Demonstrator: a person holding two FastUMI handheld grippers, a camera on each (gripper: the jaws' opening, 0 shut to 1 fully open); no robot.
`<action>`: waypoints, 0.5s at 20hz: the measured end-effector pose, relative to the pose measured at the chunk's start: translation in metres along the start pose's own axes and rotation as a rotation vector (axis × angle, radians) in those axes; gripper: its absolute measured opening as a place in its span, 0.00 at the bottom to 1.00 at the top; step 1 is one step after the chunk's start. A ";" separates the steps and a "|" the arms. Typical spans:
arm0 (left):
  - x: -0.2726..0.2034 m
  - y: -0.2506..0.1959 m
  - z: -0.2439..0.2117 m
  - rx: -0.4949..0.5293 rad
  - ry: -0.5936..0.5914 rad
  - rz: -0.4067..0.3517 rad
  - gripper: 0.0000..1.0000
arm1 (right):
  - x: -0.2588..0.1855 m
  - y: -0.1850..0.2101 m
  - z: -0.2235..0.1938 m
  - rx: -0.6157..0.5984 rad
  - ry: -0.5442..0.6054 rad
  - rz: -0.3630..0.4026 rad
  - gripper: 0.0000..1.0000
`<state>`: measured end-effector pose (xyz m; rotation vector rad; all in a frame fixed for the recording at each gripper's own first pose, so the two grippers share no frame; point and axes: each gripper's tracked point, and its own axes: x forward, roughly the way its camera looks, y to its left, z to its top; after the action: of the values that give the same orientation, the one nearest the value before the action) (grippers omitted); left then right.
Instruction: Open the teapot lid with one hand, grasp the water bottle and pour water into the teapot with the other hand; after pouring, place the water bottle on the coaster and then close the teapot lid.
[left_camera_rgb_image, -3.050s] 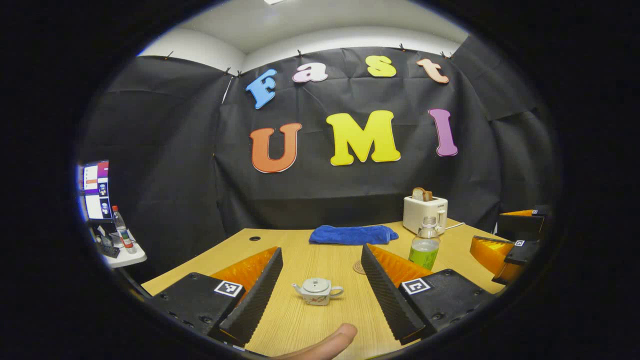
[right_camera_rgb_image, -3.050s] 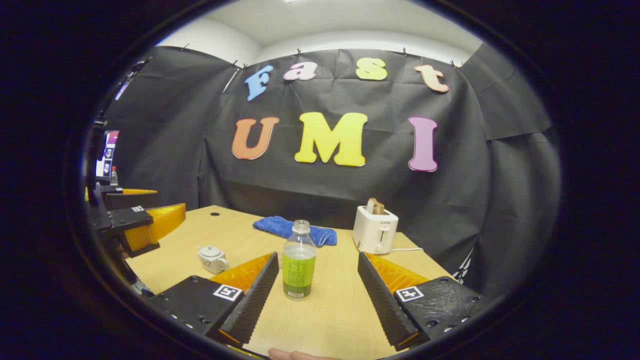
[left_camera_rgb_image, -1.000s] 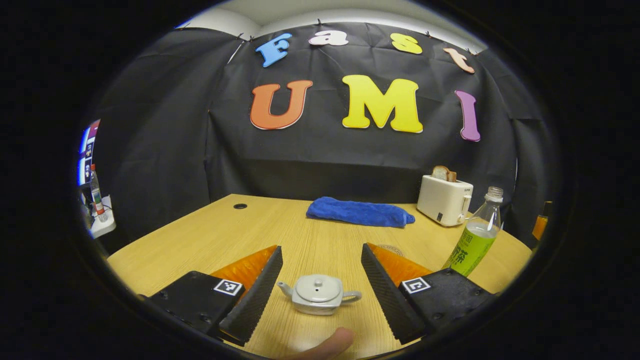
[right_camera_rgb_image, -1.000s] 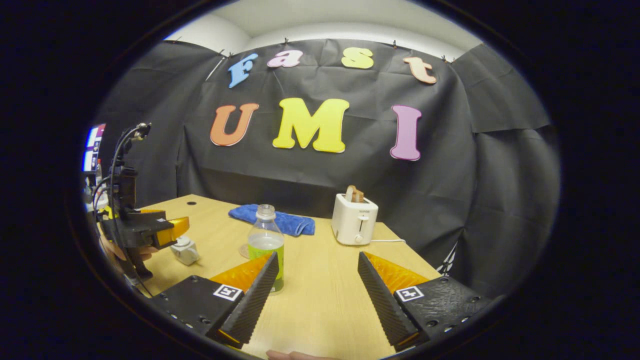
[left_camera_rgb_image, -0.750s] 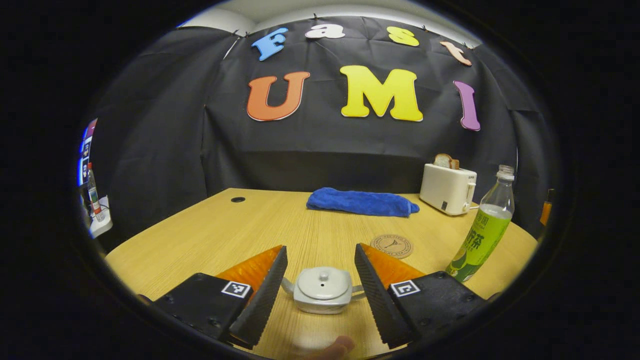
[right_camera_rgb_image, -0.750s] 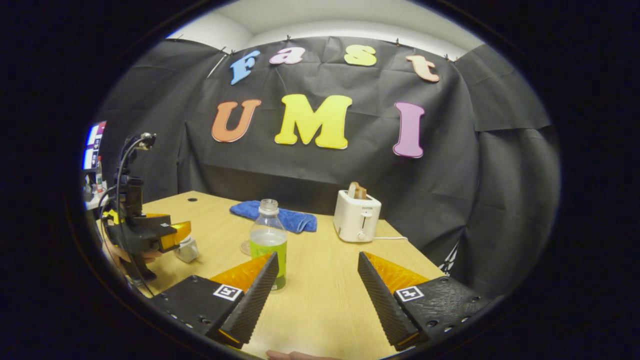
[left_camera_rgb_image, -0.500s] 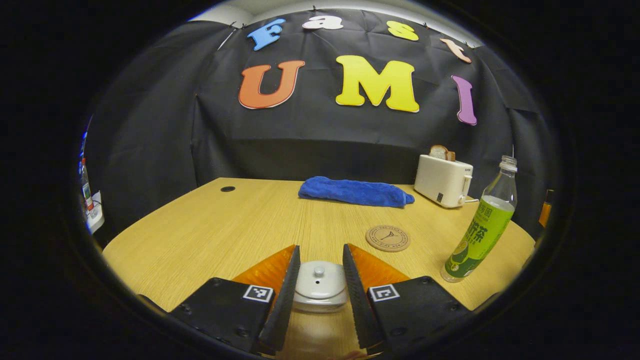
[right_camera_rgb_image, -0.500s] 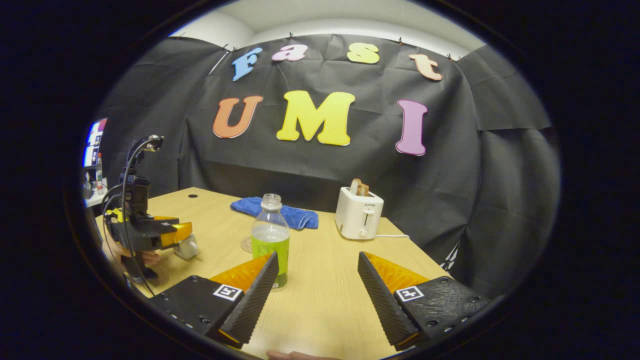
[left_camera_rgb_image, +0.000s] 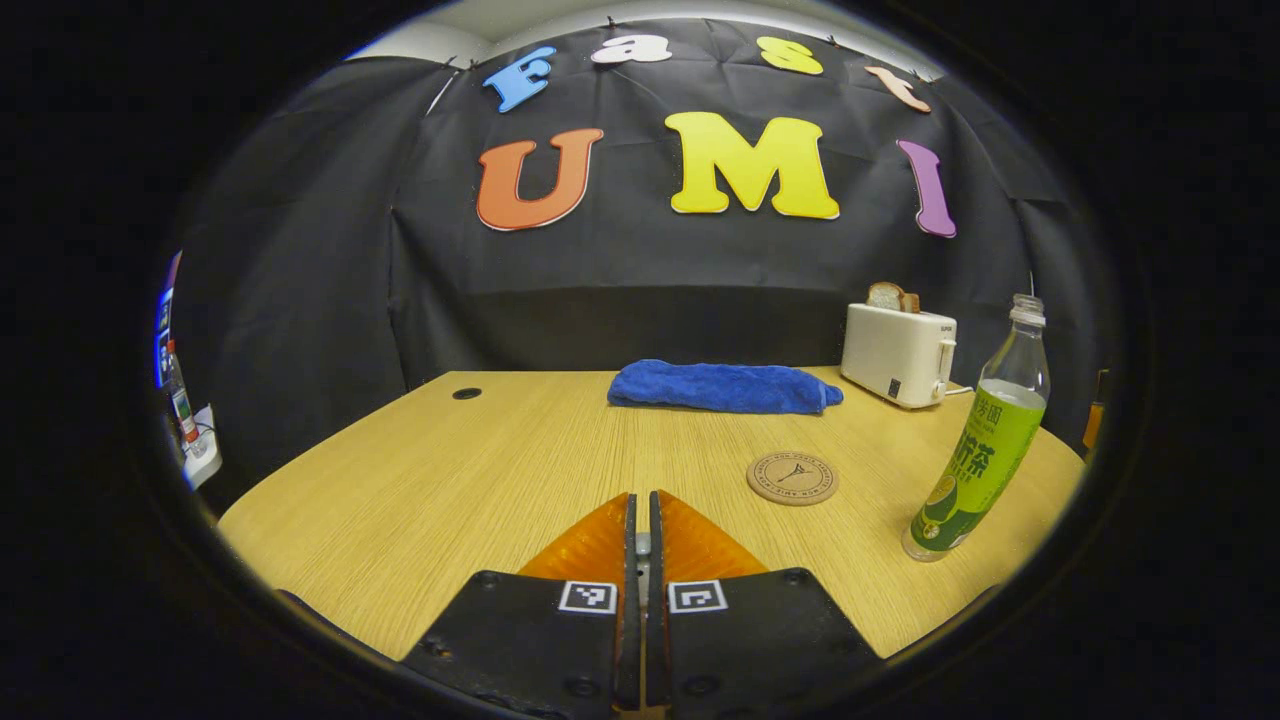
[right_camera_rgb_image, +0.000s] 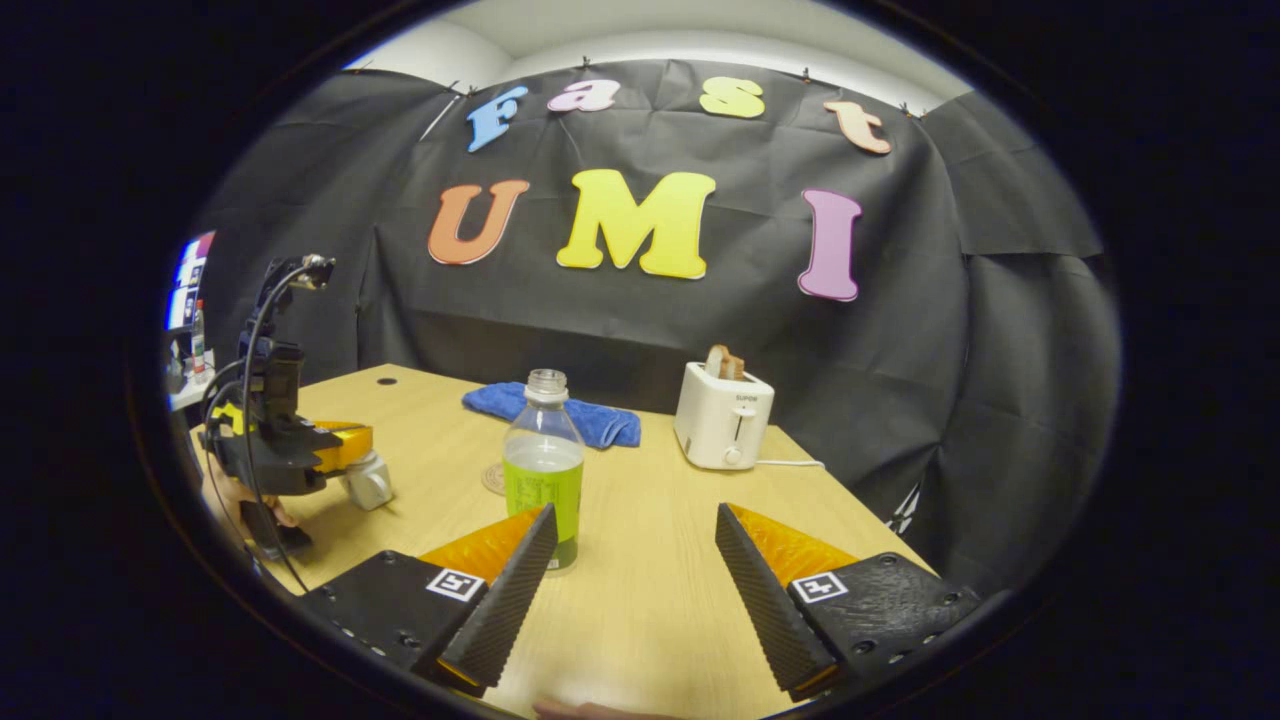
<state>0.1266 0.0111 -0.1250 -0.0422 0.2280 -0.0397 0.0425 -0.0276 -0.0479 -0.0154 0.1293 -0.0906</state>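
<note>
- Left gripper (left_camera_rgb_image: 641, 560) was clenched, apparently on the teapot lid's knob, largely hidden.
- Teapot (right_camera_rgb_image: 368, 482) sat below it.
- Right gripper (right_camera_rgb_image: 632, 585) stood released; water bottle (right_camera_rgb_image: 543, 468) stood just left of it.
- Lift lid straight up.

Pale wood-grain table (left_camera_rgb_image: 470, 470) under black cloth wall (left_camera_rgb_image: 300, 260). Royal-blue towel (left_camera_rgb_image: 722, 387) folded at the far edge. Cream-white toaster (left_camera_rgb_image: 898, 354) with browned bread slices (left_camera_rgb_image: 886, 296) poking from the top. Clear water bottle (left_camera_rgb_image: 982, 440) wrapped in a lime-green label, pale liquid inside. Tan round coaster (left_camera_rgb_image: 792, 478) printed with a dark ringed emblem. White-grey teapot (right_camera_rgb_image: 368, 481), glossy. Black-and-white square markers (left_camera_rgb_image: 642, 596) on black gripper housings.
</note>
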 end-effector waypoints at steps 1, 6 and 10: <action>-0.004 0.001 0.005 0.008 -0.010 0.003 0.05 | 0.002 0.001 -0.001 0.002 0.001 0.001 0.95; -0.031 0.004 0.035 0.009 -0.061 0.008 0.05 | 0.008 0.012 -0.011 0.016 0.023 0.023 0.98; -0.061 0.010 0.060 0.002 -0.110 0.014 0.05 | 0.010 0.030 -0.015 0.034 0.023 0.085 0.95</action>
<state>0.0815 0.0262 -0.0532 -0.0408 0.1184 -0.0234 0.0529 0.0013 -0.0642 0.0251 0.1514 -0.0080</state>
